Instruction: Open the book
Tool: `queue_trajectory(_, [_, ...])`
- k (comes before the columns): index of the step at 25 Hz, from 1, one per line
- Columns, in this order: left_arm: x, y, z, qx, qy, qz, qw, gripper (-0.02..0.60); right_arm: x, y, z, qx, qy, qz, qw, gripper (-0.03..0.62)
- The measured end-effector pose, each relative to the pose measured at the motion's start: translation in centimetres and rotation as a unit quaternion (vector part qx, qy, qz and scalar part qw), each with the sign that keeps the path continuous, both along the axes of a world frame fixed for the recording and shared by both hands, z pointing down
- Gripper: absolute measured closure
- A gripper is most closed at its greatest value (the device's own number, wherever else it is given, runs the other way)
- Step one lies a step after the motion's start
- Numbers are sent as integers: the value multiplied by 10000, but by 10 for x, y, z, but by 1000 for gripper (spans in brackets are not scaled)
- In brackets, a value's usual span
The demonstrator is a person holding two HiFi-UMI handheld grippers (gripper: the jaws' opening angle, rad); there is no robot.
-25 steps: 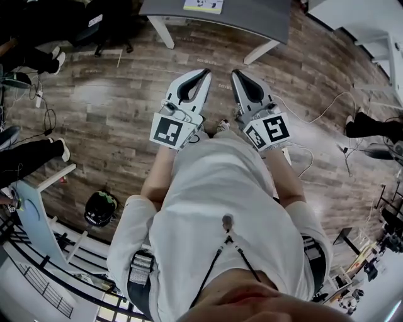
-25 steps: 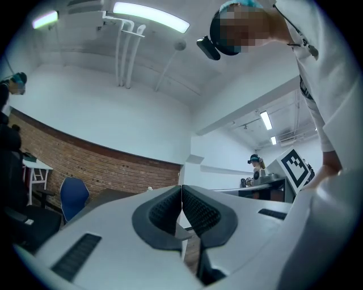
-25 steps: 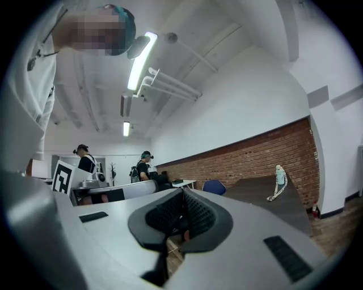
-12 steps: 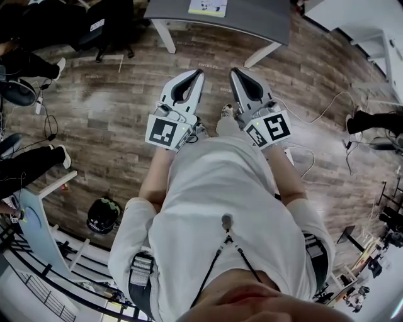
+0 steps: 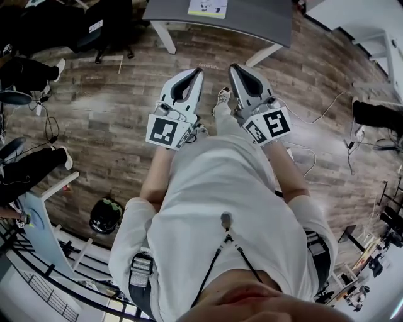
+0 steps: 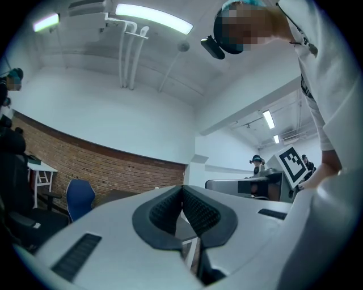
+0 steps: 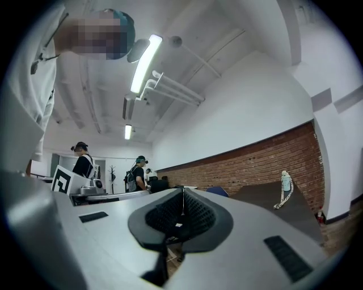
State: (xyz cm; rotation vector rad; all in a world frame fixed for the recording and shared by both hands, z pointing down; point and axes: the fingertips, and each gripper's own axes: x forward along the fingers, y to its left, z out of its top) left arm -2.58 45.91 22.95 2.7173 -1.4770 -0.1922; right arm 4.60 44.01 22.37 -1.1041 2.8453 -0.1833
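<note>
Underneath everything, a brown wooden plank floor (image 5: 113, 107). At the top edge of the head view, well apart from both tools, a dark grey rectangular worktop (image 5: 252, 16) standing on slanted white legs (image 5: 165, 34). Lying flat on its far part and partly cut by the frame edge, a thin book with a pale cover (image 5: 206, 6), seemingly closed. Nearer, in front of a white shirt (image 5: 220, 188), held level and side by side: the grey-white left gripper (image 5: 195, 74) and the grey-white right gripper (image 5: 234, 68), each carrying a black-and-white marker cube (image 5: 165, 132) at its back end. In both gripper views, black ribbed pads (image 6: 198, 212) pressed together, with nothing between them.

Judged stage: only the approach, with the book not yet touched. To do it well:
- Go forward up to the worktop edge and bring both grippers over the book.
- Rest one gripper, kept pressed together, on the spine side to prevent sliding.
- Spread the other only near the free edge of the cover, then slip one pad under the cover alone, not under several pages.
- Lift in a slow arc over the spine.

Side of the spine: not possible to tell from here.

Count:
- one floor
- one worktop
- two legs visible
- two grippers
- two marker cubes
- one book
</note>
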Motion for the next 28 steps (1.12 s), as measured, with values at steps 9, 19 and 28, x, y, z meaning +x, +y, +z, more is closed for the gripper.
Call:
queue_trajectory(9, [0,-73,12,-83,8,-113,9999,558,0,-76,19,-161,8,-59,9999,557])
queue_trajectory(19, [12,-174,20,-238,-89,-184,9995,558,8,-182,26,-357,-14,-148,9993,557])
queue_trajectory(28, [45,-252,25,-366,-174,-265,9988,558,42,-261,28,-437,-43,-166,9989,557])
